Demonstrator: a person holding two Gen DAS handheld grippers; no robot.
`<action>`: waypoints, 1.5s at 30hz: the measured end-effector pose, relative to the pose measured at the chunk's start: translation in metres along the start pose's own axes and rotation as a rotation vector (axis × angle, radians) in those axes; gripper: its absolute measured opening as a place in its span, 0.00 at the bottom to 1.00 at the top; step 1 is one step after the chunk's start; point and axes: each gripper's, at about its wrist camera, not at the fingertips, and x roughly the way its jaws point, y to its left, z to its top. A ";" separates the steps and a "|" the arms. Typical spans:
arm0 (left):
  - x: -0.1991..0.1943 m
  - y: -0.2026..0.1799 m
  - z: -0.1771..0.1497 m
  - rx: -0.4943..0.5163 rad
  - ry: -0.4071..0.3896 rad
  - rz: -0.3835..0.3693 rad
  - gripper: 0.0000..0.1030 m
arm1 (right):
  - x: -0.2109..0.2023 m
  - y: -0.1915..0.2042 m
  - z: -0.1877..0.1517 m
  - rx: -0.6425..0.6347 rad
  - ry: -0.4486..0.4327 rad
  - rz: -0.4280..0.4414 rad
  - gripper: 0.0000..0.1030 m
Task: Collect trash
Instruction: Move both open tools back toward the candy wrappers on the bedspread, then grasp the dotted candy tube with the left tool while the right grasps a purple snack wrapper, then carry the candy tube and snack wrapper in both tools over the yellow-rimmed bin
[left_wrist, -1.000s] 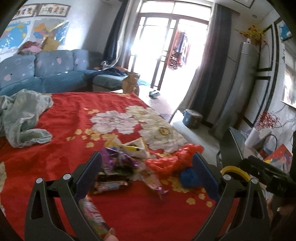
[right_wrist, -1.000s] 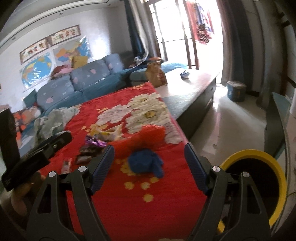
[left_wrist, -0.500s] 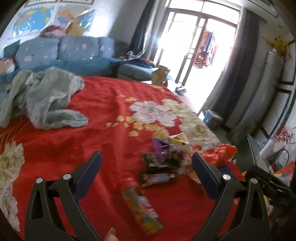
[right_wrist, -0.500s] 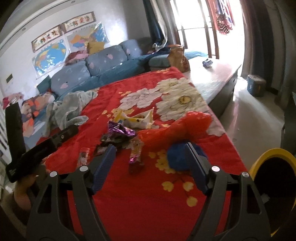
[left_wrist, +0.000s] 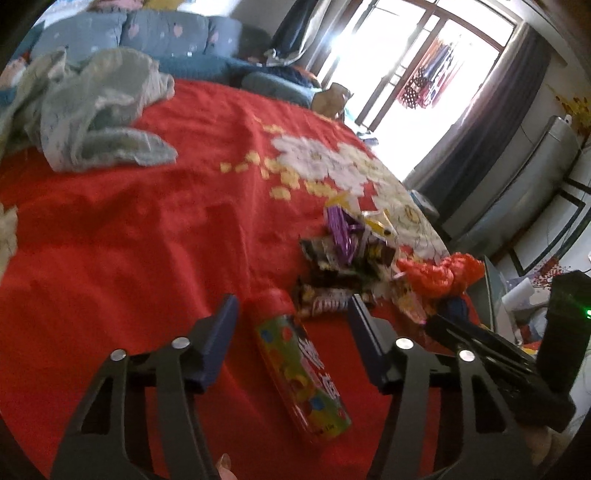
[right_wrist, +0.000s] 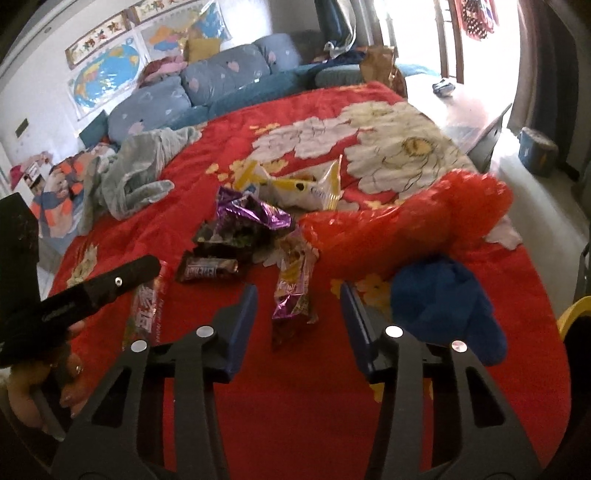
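— What lies nearest the left gripper?
— A candy tube on the red bedspread, between jaws that have just been closing but stand apart.
— And the right gripper?
— Also narrowing, still apart, around a purple wrapper. Beyond lie a wrapper pile, a red plastic bag, contents unclear, and a yellow-rimmed bin at the edge.

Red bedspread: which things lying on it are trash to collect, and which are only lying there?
Trash to collect:
- candy tube
- purple wrapper
- chocolate bar wrapper
- yellow snack bag
- snack wrapper between the right gripper's fingers, untouched
- red plastic bag, probably

Just lying there:
- grey-green garment
- blue cloth, use unclear
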 end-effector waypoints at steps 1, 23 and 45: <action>0.002 0.000 -0.002 -0.007 0.010 -0.006 0.52 | 0.003 0.000 0.000 -0.001 0.006 0.002 0.38; 0.010 0.004 -0.007 -0.004 0.019 0.025 0.31 | 0.004 0.010 -0.013 -0.014 0.031 0.077 0.17; -0.048 -0.044 0.016 0.119 -0.154 -0.083 0.29 | -0.063 0.002 -0.001 -0.041 -0.119 0.070 0.17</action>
